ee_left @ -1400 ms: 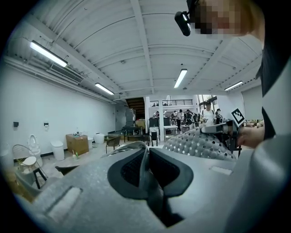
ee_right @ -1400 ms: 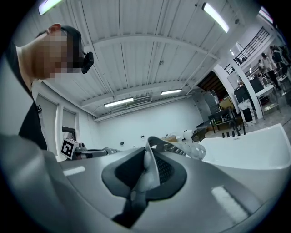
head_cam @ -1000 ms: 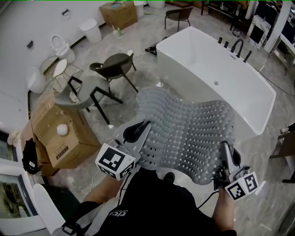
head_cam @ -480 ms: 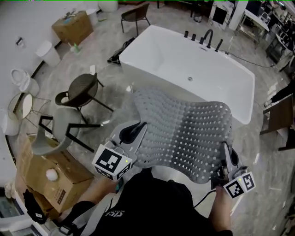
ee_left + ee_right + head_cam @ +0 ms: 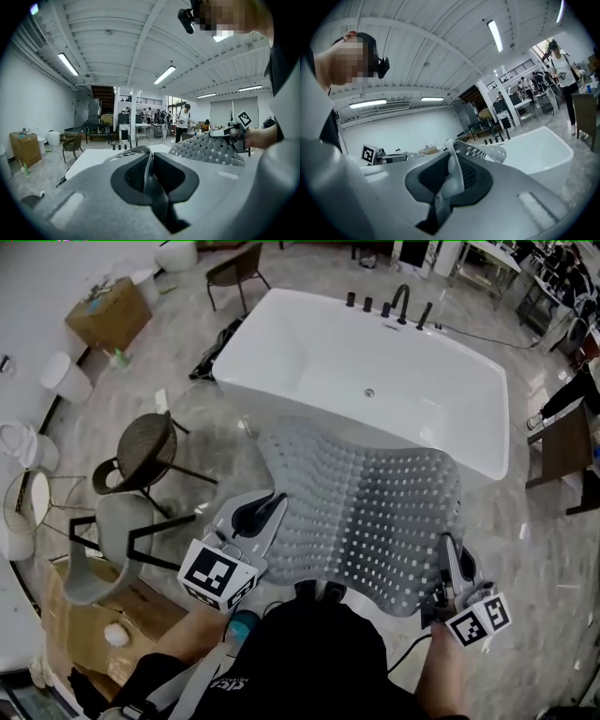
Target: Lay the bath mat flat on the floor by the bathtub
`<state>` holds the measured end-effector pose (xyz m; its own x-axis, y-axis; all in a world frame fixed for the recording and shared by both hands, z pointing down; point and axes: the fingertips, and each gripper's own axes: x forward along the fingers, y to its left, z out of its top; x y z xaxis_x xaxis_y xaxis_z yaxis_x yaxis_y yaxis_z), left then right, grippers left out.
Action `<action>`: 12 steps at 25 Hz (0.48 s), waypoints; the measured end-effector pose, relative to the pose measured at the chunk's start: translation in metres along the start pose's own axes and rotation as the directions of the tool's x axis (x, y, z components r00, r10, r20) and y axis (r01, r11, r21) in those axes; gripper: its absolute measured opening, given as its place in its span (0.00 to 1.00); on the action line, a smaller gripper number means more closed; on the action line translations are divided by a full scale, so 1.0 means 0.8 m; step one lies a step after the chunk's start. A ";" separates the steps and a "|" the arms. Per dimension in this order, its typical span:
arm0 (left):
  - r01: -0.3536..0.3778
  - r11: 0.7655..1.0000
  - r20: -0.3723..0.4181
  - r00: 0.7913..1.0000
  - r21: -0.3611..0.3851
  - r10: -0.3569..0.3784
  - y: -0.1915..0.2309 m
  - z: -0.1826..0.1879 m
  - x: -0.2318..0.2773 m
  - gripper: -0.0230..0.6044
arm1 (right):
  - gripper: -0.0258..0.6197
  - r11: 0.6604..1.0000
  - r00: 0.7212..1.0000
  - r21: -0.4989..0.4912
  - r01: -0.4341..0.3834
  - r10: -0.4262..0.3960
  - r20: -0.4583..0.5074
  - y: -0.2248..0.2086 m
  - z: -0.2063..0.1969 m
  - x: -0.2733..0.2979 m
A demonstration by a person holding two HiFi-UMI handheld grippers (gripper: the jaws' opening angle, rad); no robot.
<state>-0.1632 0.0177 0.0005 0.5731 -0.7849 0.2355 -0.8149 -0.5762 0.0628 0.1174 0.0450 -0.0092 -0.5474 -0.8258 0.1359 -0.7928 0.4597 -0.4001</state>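
Note:
A grey perforated bath mat (image 5: 375, 502) hangs spread in the air in front of me, between both grippers. Its far edge reaches the near side of the white bathtub (image 5: 309, 343). My left gripper (image 5: 270, 507) is shut on the mat's near left edge, and in the left gripper view the jaws (image 5: 149, 165) pinch a thin fold of it. My right gripper (image 5: 447, 554) is shut on the near right edge; the right gripper view shows the mat (image 5: 480, 151) rising out of the closed jaws (image 5: 453, 171). The floor under the mat is hidden.
A dark chair (image 5: 150, 442) and a grey chair (image 5: 103, 540) stand on the marble floor to the left. Cardboard boxes sit at the far left (image 5: 103, 315) and near left (image 5: 103, 615). Black taps (image 5: 403, 301) line the tub's far rim. A wooden table (image 5: 562, 451) stands at the right.
The view has swung so the bathtub now lies straight ahead and nearer. The mat has been carried toward it, still stretched between both shut grippers.

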 end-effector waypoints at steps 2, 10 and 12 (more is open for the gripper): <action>0.005 1.000 -0.017 1.000 -0.003 -0.005 0.000 -0.011 0.018 0.07 | 0.06 1.000 1.000 0.009 0.001 0.000 -0.022 -0.018 -0.010 0.008; -0.011 1.000 -0.074 0.997 -0.028 0.009 -0.008 -0.073 0.093 0.07 | 0.06 0.999 0.993 0.039 -0.006 0.010 -0.115 -0.091 -0.067 0.038; -0.019 0.999 -0.083 0.996 -0.034 0.016 -0.008 -0.093 0.107 0.07 | 0.06 0.999 0.992 0.043 -0.015 0.020 -0.128 -0.107 -0.084 0.044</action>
<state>-0.1152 -0.0286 0.0926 0.5505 -0.7726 0.3164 -0.8283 -0.5529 0.0909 0.1476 -0.0016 0.0909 -0.5933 -0.7675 0.2426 -0.7723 0.4577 -0.4405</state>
